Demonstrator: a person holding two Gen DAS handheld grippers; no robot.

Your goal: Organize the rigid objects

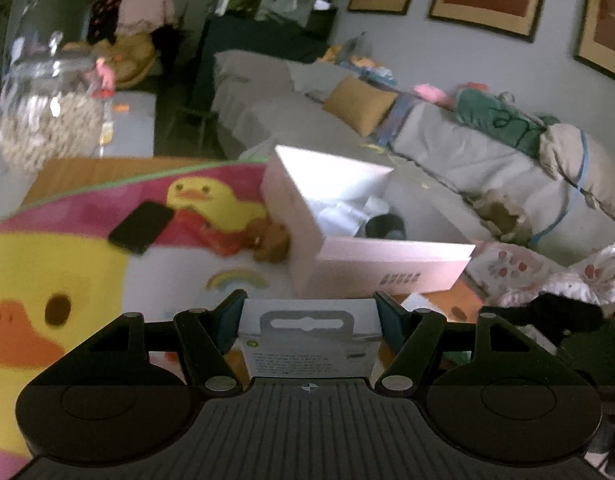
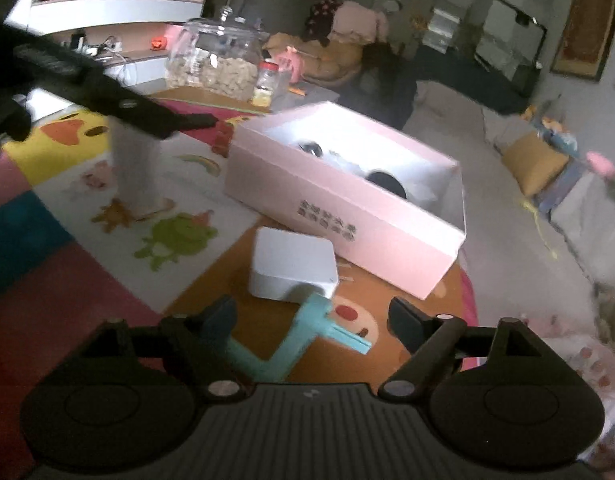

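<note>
The left gripper is clenched on a white retail carton with a hang tab, held just short of the open pink cardboard box at its 12 o'clock. That box already holds at least one dark round item, so sorting looks partway done. The right gripper is spread and empty. Left on the mat: one white square box, one teal plastic piece, one black phone.

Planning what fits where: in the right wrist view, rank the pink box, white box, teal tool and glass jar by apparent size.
1. pink box, clearly largest.
2. glass jar, though it sits farther back, so unsure.
3. white box.
4. teal tool, close to white box; nearness to the camera inflates it.
</note>
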